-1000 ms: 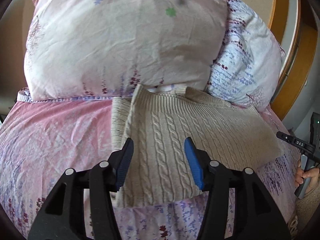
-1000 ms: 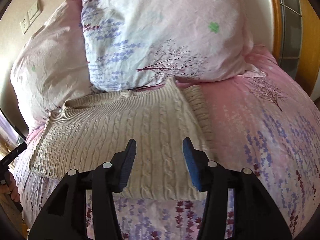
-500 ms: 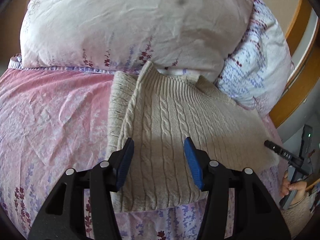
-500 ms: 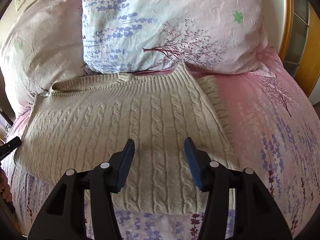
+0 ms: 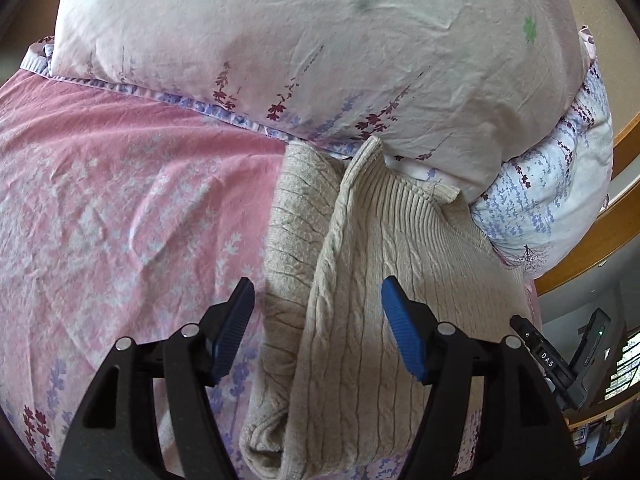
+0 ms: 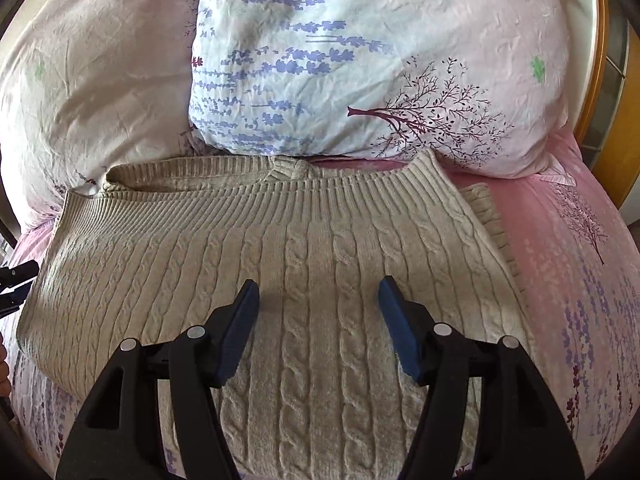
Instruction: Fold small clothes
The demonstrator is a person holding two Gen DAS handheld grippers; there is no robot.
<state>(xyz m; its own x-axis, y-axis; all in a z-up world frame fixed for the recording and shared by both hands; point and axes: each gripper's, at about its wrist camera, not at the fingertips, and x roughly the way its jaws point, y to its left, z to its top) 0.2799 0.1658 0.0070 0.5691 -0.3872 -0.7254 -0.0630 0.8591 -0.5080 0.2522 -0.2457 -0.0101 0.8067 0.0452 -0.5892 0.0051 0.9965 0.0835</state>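
Beige cable-knit sweater (image 6: 320, 264) soft, thick, floppy; grab folded edge, lower frame. Left gripper (image 5: 318, 322), right gripper (image 6: 318, 318) jaws just opening, apart, holding nothing.

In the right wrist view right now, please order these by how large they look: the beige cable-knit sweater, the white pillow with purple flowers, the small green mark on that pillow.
1. White pillow with purple flowers and beige cable-knit sweater: similar; the sweater lies nearer, so unsure.
2. Small green mark: clearly smallest.
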